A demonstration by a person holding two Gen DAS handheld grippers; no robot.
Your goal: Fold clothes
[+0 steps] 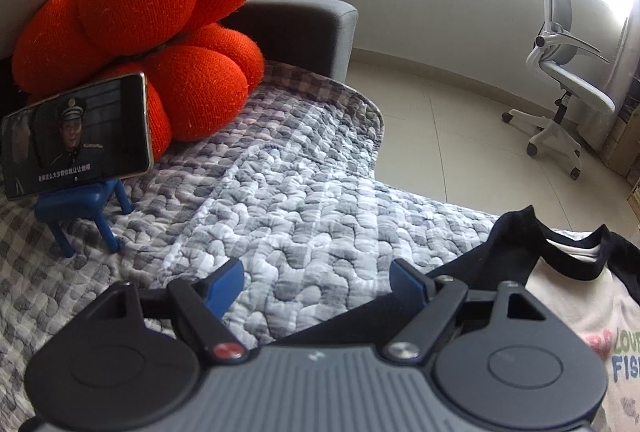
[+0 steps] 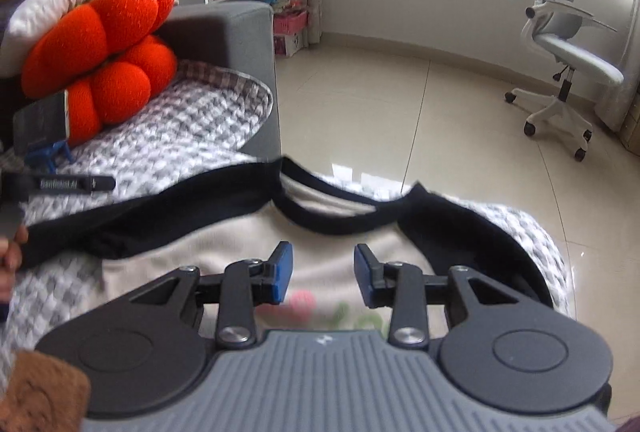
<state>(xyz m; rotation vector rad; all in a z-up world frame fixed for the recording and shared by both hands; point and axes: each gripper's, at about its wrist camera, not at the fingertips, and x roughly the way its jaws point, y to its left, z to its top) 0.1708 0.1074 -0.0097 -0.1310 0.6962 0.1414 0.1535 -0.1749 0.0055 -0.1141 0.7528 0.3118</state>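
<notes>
A cream T-shirt [image 2: 224,252] with black sleeves and a black collar lies face up on the grey checked quilt [image 2: 168,135], its neck toward the floor. It also shows in the left wrist view [image 1: 568,304], at the lower right. My left gripper [image 1: 318,284] is open wide and empty over the quilt, with the black left sleeve [image 1: 460,272] by its right finger. My right gripper [image 2: 323,274] is open and empty above the shirt's chest, just below the collar [image 2: 340,222]. The left gripper's body [image 2: 72,183] shows at the left edge of the right wrist view.
An orange knitted cushion [image 1: 160,31] and a phone [image 1: 76,139] on a small blue stand [image 1: 80,207] sit at the back left of the quilt. A grey sofa arm [image 1: 296,27] is behind. A white office chair [image 1: 560,71] stands on the tiled floor [image 2: 400,111].
</notes>
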